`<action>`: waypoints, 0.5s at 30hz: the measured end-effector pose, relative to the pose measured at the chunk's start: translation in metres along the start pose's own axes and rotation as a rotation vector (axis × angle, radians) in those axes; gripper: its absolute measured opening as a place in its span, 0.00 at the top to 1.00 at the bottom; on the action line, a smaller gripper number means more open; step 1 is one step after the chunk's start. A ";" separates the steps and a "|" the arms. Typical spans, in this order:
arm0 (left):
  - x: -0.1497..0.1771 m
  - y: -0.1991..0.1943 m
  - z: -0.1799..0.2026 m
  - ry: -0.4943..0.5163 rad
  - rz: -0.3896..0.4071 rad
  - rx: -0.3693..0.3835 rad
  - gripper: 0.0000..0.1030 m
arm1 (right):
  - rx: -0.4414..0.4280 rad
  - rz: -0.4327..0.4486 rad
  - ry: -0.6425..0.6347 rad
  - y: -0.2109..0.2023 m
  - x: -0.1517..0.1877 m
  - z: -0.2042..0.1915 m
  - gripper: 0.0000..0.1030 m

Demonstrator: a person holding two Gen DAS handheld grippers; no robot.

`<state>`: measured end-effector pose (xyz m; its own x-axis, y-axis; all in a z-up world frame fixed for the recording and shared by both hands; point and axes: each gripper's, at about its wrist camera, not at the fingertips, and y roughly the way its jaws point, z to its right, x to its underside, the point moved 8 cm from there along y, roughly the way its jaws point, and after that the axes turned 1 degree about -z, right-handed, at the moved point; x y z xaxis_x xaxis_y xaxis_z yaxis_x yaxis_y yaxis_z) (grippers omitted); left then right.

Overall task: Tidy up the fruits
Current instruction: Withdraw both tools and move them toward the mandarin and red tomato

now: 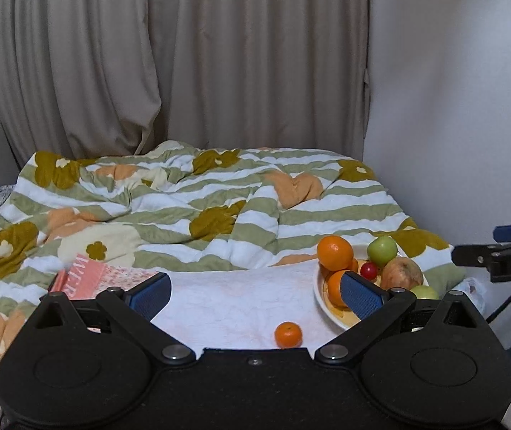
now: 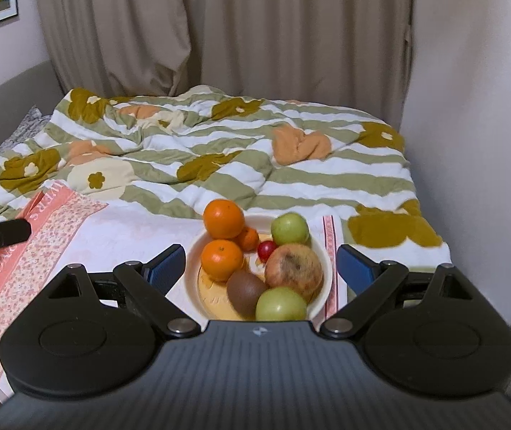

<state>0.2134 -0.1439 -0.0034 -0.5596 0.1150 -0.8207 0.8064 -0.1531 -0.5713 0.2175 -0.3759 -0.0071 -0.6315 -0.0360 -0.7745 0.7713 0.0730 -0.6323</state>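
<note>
Nearest the left wrist lens, the left hand-held gripper (image 1: 255,295) is being held wide open and empty, its blue pads (image 1: 149,295) spread well apart. One loose tangerine (image 1: 288,334) is being catalogued on the white cloth (image 1: 226,304), just ahead of this gripper's body and slightly right of its centre line, between the pads but nearer than their tips. Being round, it is offering no long axis to align with. It is lying apart from the plate (image 2: 192,251), to the plate's left. On the plate are being counted: a large orange (image 2: 223,218), a second orange (image 2: 221,259), a small tangerine behind them, two green apples (image 2: 290,228), a cherry-red fruit (image 2: 266,249), a blemished reddish apple (image 2: 294,267) and a kiwi (image 2: 246,291). The right hand-held gripper (image 2: 260,263) is likewise being held fully open, gripping nothing, with the plate framed between its pads. The left one is judged the nearer to the stray tangerine; a short retreat or dip is judged necessary before closing. A striped floral quilt (image 1: 219,193) is being noted behind.
</note>
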 end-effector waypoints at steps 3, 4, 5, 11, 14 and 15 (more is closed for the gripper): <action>0.001 -0.006 -0.015 0.009 0.008 0.040 0.00 | 0.040 -0.005 0.032 -0.014 0.012 -0.014 0.00; 0.001 -0.008 -0.021 0.011 0.010 0.055 0.00 | 0.057 -0.008 0.046 -0.018 0.017 -0.019 0.00; 0.001 -0.009 -0.026 0.014 0.012 0.069 0.00 | 0.073 -0.010 0.061 -0.021 0.021 -0.025 0.00; 0.006 0.005 -0.057 0.056 -0.010 0.155 0.00 | 0.148 -0.023 0.164 -0.027 0.043 -0.056 0.00; 0.007 0.025 -0.068 0.069 -0.037 0.212 0.00 | 0.189 -0.031 0.198 -0.021 0.054 -0.075 0.00; 0.007 0.034 -0.070 0.077 -0.047 0.231 0.00 | 0.200 -0.033 0.205 -0.019 0.058 -0.080 0.00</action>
<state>0.2500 -0.0798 -0.0284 -0.5725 0.2002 -0.7951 0.7093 -0.3655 -0.6027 0.1597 -0.2999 -0.0385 -0.6440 0.1687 -0.7462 0.7373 -0.1231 -0.6642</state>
